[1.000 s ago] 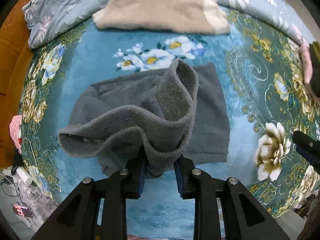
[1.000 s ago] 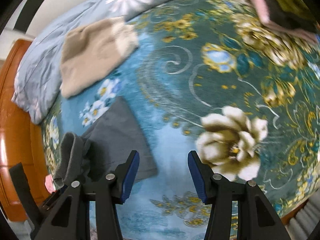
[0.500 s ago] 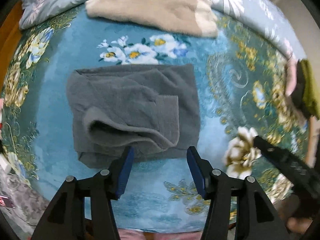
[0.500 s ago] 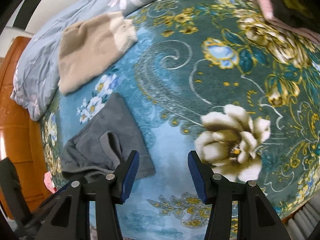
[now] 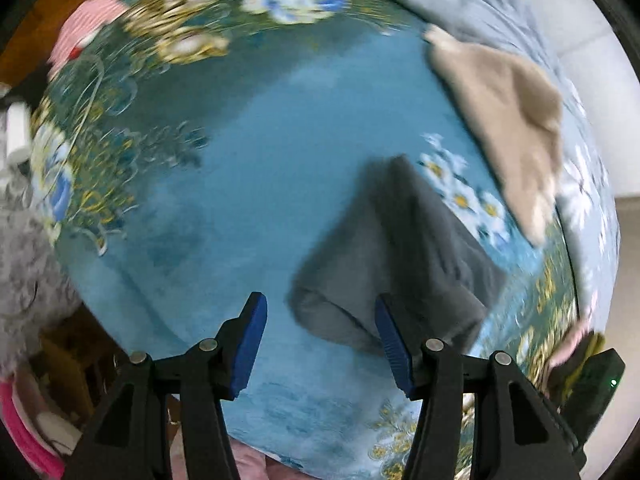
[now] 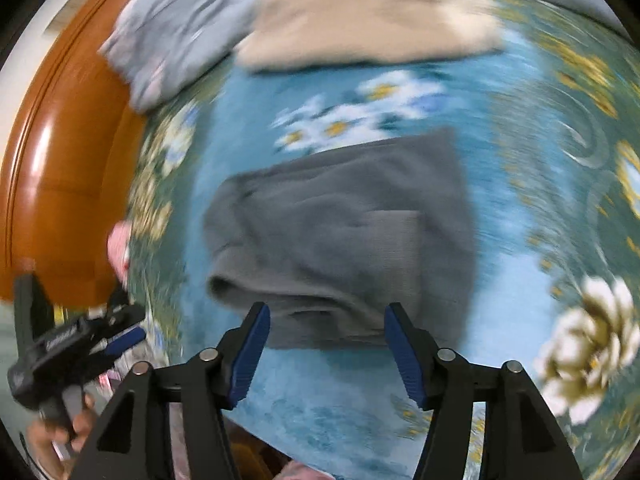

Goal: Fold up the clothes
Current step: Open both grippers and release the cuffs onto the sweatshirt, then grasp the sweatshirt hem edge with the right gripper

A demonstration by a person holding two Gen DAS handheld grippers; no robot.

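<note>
A dark grey fleece garment (image 6: 344, 236) lies folded on the blue floral bedspread (image 6: 520, 280). It also shows in the left wrist view (image 5: 400, 264), right of centre. My left gripper (image 5: 320, 344) is open and empty, off to the garment's left side. It shows at the lower left of the right wrist view (image 6: 120, 338). My right gripper (image 6: 326, 350) is open and empty, just short of the garment's near edge. Both views are blurred by motion.
A folded beige garment (image 5: 508, 108) lies beyond the grey one, also in the right wrist view (image 6: 372, 12). A light blue floral quilt (image 6: 180, 36) lies at the back. An orange wooden bed frame (image 6: 52, 184) stands at the left. A pink item (image 5: 86, 24) sits at the bed's edge.
My left gripper opened and let go of the grey garment, which dropped folded on the bed, then swung away left. My right gripper moved left until it faced the garment.
</note>
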